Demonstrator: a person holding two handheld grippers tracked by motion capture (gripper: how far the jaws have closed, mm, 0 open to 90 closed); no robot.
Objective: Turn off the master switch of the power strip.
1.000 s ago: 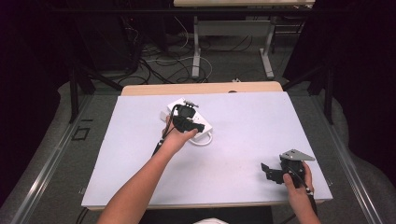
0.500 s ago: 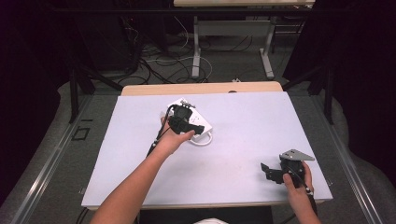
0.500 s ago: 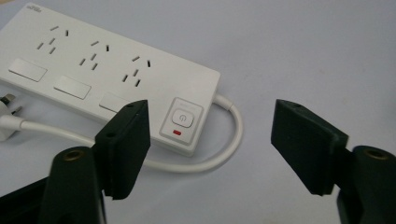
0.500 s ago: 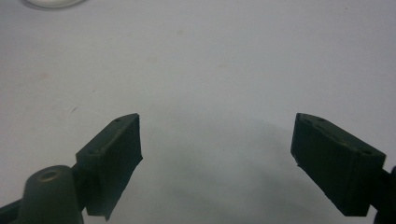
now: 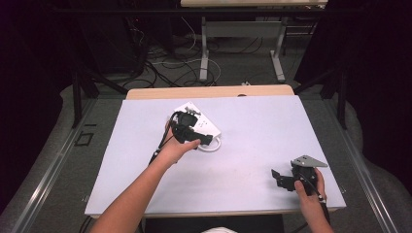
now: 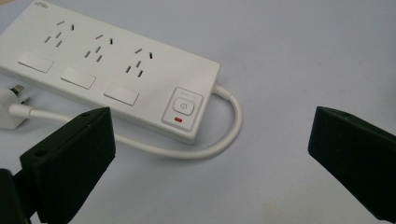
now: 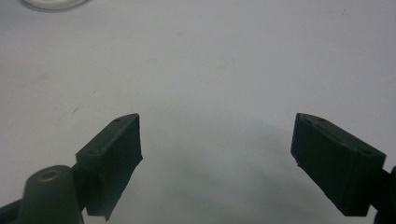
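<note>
White plastic catches the eye first: the power strip (image 6: pixel 107 74) lies flat on the pale lilac worktop (image 5: pixel 252 145), a long glossy slab with rounded corners, three sets of socket slots, three blank rectangular covers and a square switch with a small red mark at one end. Its smooth round cord (image 6: pixel 219 140) loops out of the switch end and runs back alongside the body to the plug (image 6: pixel 11 109) at the left edge of the left gripper view. The left hand-held gripper (image 5: pixel 194 136) hovers just over the near side of the strip, and its jaws have just been opening; against a second ago, when they stood noticeably closer together, they now gape wide, matte black blocks with flat faces, nothing between them but cord and bare worktop. The hand itself has barely shifted from where it was. Over on the near right corner, well apart from the strip, the right hand-held gripper (image 5: pixel 284 179) sits in the same spot as before, grey three-cornered plate on top, jaws spread wide over empty, faintly speckled surface. At the top edge of the right gripper view a blurred white curve shows, probably part of the cord, though it is too soft to be sure.
</note>
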